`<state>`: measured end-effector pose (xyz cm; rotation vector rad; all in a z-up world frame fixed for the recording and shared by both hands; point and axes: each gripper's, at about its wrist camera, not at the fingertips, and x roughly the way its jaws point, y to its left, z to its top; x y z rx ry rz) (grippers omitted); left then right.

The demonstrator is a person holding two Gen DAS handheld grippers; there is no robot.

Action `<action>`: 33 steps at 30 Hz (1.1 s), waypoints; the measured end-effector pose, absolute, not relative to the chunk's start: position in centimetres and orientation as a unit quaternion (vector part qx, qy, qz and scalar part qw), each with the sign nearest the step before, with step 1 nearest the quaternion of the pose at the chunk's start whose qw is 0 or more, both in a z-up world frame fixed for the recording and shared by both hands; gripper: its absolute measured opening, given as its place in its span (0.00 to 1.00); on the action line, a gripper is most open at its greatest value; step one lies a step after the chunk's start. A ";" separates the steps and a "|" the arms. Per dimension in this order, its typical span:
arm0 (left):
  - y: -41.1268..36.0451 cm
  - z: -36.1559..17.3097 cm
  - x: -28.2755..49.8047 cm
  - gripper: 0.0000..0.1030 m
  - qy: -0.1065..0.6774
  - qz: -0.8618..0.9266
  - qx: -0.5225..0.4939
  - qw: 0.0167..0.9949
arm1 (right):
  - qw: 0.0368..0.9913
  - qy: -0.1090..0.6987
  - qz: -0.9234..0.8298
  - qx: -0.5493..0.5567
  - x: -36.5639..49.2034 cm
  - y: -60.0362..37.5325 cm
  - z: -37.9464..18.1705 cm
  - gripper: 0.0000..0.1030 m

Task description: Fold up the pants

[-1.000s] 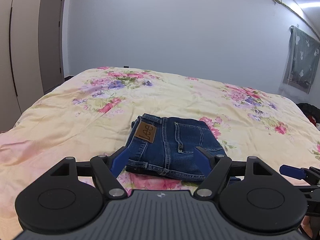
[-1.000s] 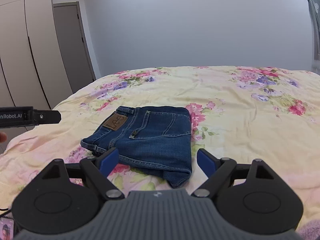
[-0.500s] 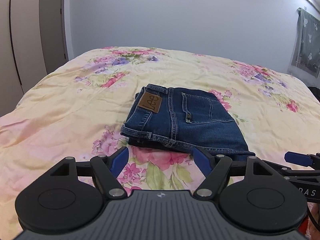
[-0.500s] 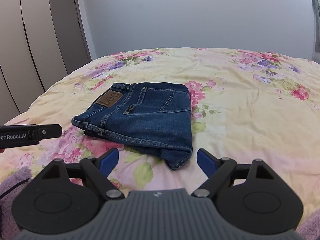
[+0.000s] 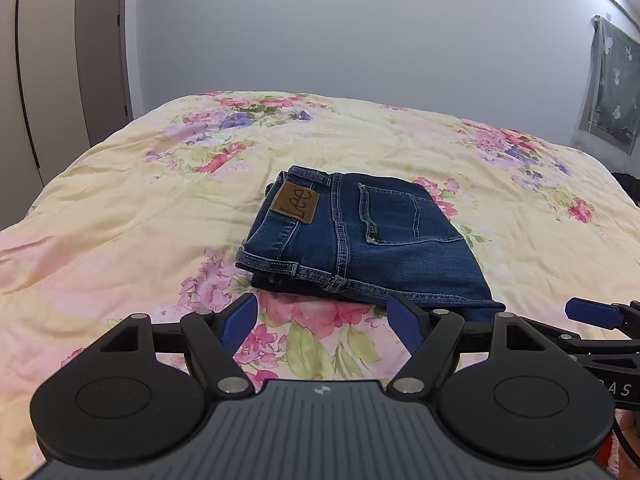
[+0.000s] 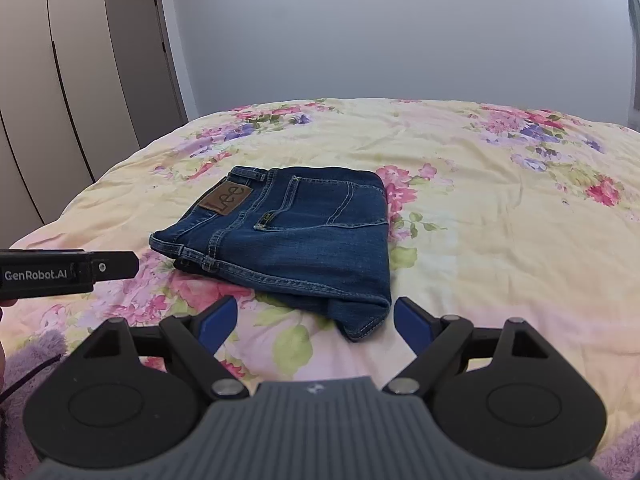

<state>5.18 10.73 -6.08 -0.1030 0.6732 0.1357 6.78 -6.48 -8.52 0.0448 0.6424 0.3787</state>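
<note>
In the left wrist view, the left gripper [image 5: 322,316] sits low over the floral bedspread [image 5: 120,216], its blue fingers [image 5: 240,322] spread wide with nothing between them. The folded jeans [image 5: 360,240] lie flat on the bedspread just beyond the fingertips, the brown Lee patch [image 5: 297,204] and a back pocket facing up; the lower layers of the fold show only as a dark edge at the near side, and how many layers there are cannot be told. At the right edge the right gripper [image 5: 596,312] is cut off by the frame, only one blue tip showing. In the right wrist view, the right gripper [image 6: 316,320] likewise stands wide open and empty, the jeans [image 6: 296,240] ahead of it with their near corner close to the fingertips but not touching. The left gripper's black body [image 6: 60,274] enters from the left, its tips hidden. A purple fuzzy fabric [image 6: 24,364] at the lower left corner is mostly cut off.
</note>
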 end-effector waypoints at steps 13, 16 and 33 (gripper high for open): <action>10.8 -6.1 5.2 0.84 0.330 0.067 -0.050 0.940 | 0.933 0.308 0.186 0.019 6.5 -6.6 -8.4 0.79; 10.8 -6.1 5.2 0.84 0.331 0.067 -0.049 0.940 | 0.933 0.308 0.185 0.020 6.5 -6.6 -8.4 0.79; 10.8 -6.1 5.2 0.84 0.331 0.067 -0.049 0.940 | 0.936 0.302 0.181 0.012 6.5 -6.6 -8.3 0.79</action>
